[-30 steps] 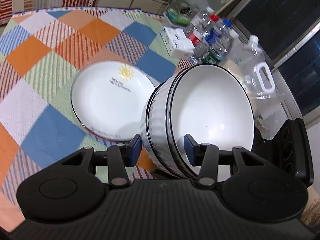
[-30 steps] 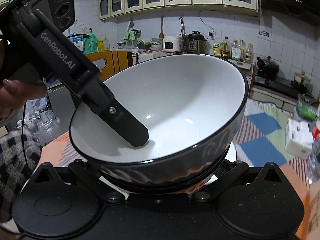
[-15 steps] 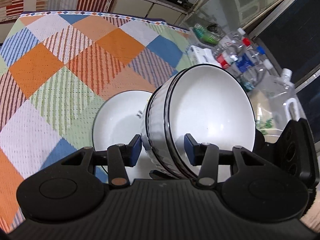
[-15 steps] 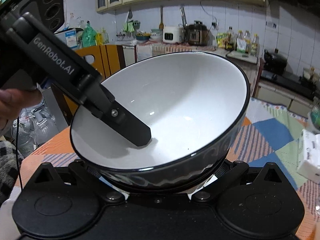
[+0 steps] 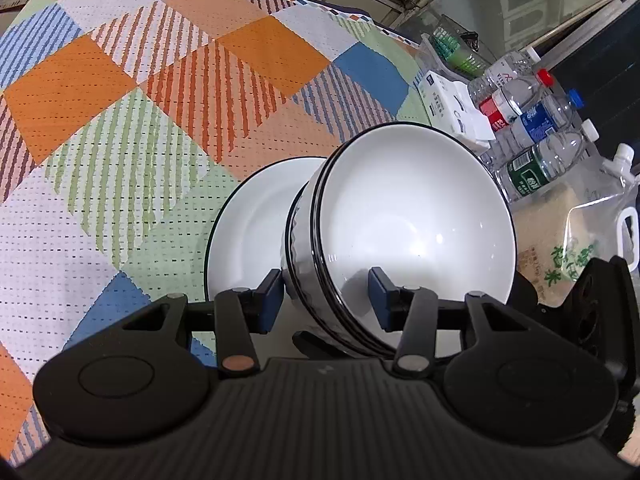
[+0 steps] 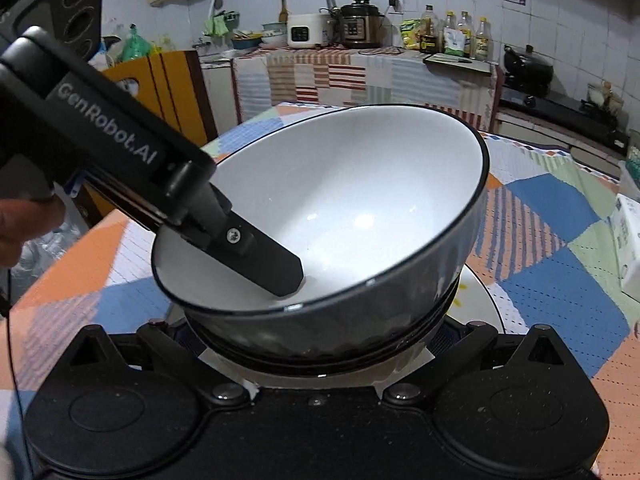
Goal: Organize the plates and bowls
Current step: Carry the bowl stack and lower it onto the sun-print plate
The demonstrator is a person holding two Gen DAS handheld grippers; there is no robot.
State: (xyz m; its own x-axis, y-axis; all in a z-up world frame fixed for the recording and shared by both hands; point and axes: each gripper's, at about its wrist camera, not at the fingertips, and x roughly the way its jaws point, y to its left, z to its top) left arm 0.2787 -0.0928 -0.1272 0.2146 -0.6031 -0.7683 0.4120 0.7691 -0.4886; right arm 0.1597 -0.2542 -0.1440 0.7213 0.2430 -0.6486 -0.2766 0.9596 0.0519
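Note:
A stack of white bowls with black rims is held tilted above a white plate on the checked tablecloth. My left gripper is shut on the stack's rim, one finger inside the top bowl and one outside. In the right wrist view the top bowl fills the middle, the left gripper's finger reaches into it, and the plate shows beneath. My right gripper sits under the stack's base; its fingertips are hidden by the bowls.
Several water bottles, a white box and a clear plastic jug stand at the table's right side. The checked tablecloth spreads to the left. A kitchen counter with cookers stands beyond the table.
The bowl stack has moved over the plate and lower toward it. The plate now lies mostly hidden behind the stack in the left wrist view.

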